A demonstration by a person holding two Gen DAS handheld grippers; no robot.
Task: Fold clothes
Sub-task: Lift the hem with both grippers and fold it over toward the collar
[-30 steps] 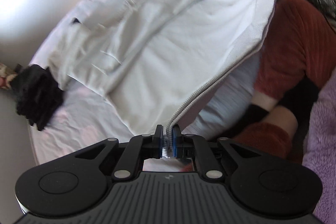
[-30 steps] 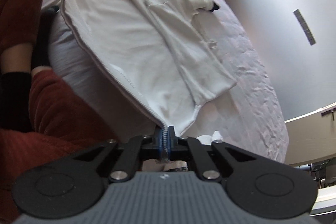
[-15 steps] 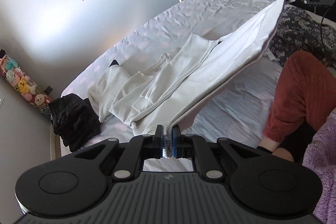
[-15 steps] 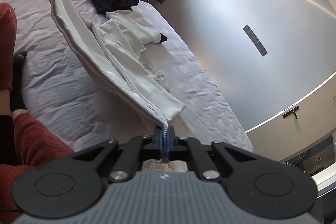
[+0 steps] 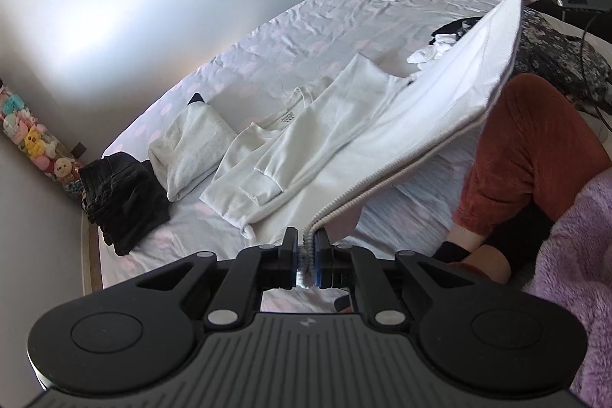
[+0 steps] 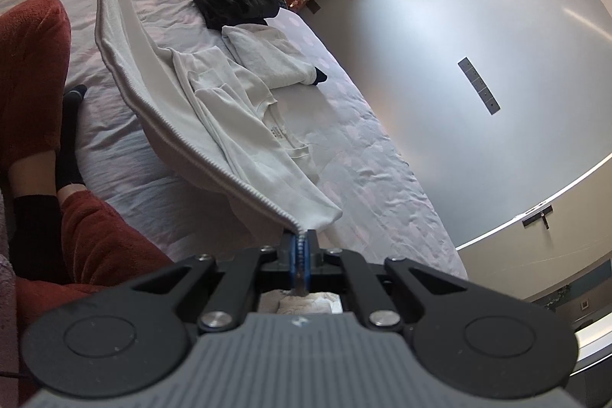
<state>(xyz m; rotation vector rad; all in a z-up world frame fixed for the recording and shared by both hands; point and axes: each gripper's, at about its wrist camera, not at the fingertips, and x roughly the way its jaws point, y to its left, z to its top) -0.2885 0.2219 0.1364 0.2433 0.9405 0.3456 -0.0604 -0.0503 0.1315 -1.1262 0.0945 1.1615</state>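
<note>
A white jacket (image 5: 401, 125) is held up by its zip edge over the bed (image 5: 306, 37), centre frame, its far half lying on the sheet. The left gripper (image 5: 305, 255) and the right gripper (image 6: 301, 255) are each clamped on that edge. Folding appears begun, not finished. One black pile (image 5: 122, 194) and one grey folded piece (image 5: 195, 148) are counted at left, seemingly done; loose clothes remain at upper right.

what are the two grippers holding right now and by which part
Both hold the white zip-up sweatshirt by its grey zipper edge: the left gripper pinches one end, the right gripper the other, lifting that edge off the bed.
</note>
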